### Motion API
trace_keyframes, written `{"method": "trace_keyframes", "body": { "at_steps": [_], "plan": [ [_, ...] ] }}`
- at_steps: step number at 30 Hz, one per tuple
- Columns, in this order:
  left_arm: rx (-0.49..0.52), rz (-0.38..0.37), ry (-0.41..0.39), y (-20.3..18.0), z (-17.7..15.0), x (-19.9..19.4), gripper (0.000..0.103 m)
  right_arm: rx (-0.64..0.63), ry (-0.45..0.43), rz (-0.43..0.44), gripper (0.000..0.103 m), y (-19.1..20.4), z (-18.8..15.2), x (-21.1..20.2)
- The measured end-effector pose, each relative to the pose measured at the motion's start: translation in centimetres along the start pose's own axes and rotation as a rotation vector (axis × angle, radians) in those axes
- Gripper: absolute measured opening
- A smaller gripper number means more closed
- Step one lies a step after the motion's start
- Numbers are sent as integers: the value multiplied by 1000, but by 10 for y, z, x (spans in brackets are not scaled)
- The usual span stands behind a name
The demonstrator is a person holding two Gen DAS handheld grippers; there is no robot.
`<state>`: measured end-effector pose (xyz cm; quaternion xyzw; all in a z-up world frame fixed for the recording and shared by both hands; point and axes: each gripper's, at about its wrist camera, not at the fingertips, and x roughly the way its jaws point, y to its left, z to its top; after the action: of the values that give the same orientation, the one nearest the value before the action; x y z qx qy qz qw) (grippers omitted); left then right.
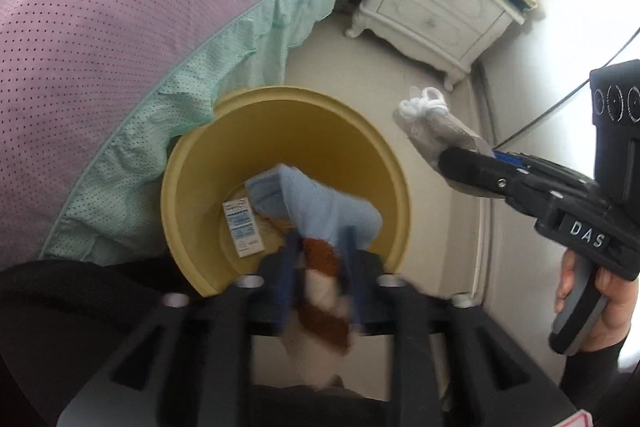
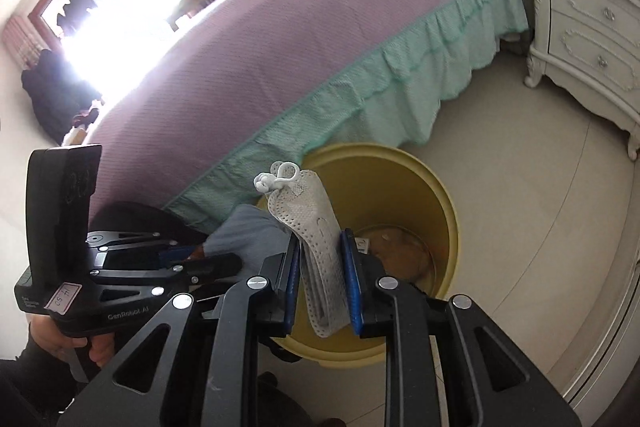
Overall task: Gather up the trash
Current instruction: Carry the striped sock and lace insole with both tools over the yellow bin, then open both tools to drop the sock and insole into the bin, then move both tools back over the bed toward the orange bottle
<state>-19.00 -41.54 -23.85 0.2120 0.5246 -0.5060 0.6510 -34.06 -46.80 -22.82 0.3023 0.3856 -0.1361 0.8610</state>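
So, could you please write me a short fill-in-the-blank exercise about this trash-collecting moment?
1. The right gripper is shut on a folded grey ____.
2. The bin beside the bed is ____ in colour.
3. The left gripper holds a light blue item over the ____.
4. The white nightstand has ____ drawers.

Missing words: mask; yellow; bin; two

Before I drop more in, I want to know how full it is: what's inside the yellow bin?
Inside the yellow bin: a light blue cloth and a small white printed box over a brownish bottom. The cloth and left gripper cover the rest.
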Motion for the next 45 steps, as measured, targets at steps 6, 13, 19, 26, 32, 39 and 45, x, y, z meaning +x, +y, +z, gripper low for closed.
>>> {"method": "trace_keyframes", "body": {
  "at_steps": [6,13,19,26,32,39,45],
  "plan": [
    [-72,-20,7,16,2,5,85,-7,39,-25,20,-6,-2,12],
    [-87,-24,19,19,1,8,85,-38,90,-54,20,-5,-1,29],
    [-95,-38,21,22,1,7,85,-78,116,-90,24,-1,2,39],
    [-89,-42,27,22,1,8,88,-86,170,-154,58,-3,0,55],
    [-85,-42,31,21,2,10,89,-93,190,-141,58,-1,-8,55],
    [-91,-59,16,23,2,7,89,-109,139,-146,59,10,1,39],
    [-155,-103,-137,36,-2,-36,89,-170,28,-90,70,41,20,14]
  ]
}}
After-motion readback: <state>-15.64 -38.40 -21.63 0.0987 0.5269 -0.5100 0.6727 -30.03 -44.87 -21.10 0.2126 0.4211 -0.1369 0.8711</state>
